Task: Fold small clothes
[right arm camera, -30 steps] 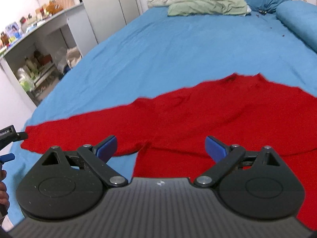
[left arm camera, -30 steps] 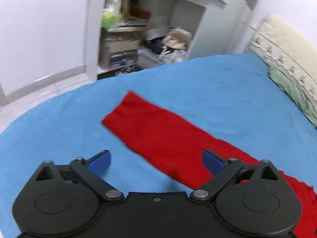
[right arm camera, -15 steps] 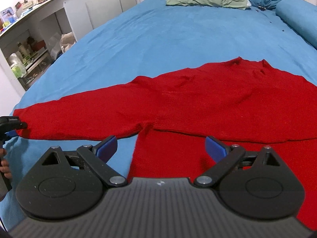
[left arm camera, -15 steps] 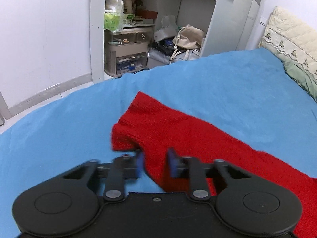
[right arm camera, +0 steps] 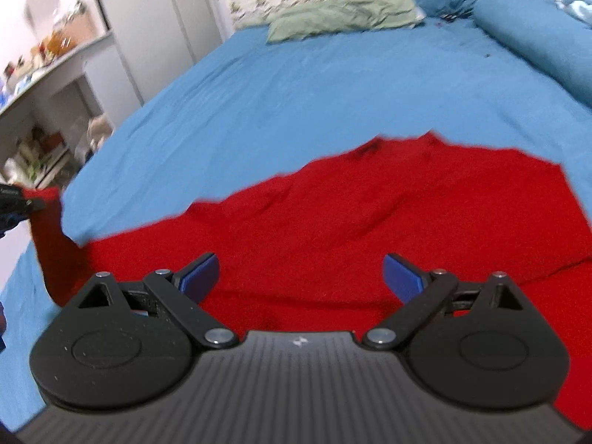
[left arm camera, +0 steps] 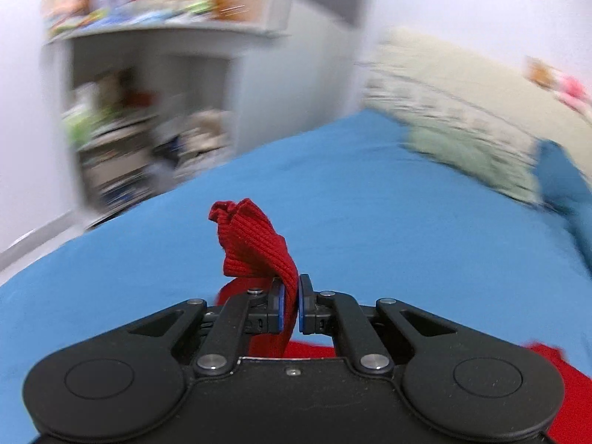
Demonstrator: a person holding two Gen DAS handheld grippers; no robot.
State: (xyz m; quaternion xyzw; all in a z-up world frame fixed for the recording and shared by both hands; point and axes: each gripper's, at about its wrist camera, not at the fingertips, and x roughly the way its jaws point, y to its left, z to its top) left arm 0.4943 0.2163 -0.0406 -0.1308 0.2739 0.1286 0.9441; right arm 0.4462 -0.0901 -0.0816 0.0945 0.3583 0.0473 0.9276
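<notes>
Left gripper (left arm camera: pixel 291 305) fingers pinch the floppy red sweater (right arm camera: pixel 370 222) cuff (left arm camera: pixel 255 244); right gripper (right arm camera: pixel 299 275) fingers gape wide, should probably grab the hem around 6 o'clock.

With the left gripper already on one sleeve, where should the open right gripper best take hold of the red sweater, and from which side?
Probably the near body edge of the red sweater, from above, one finger slid under: it lies flat on the blue bedsheet, directly ahead of the open right gripper. The left gripper is clamped on the lifted sleeve cuff.
</notes>
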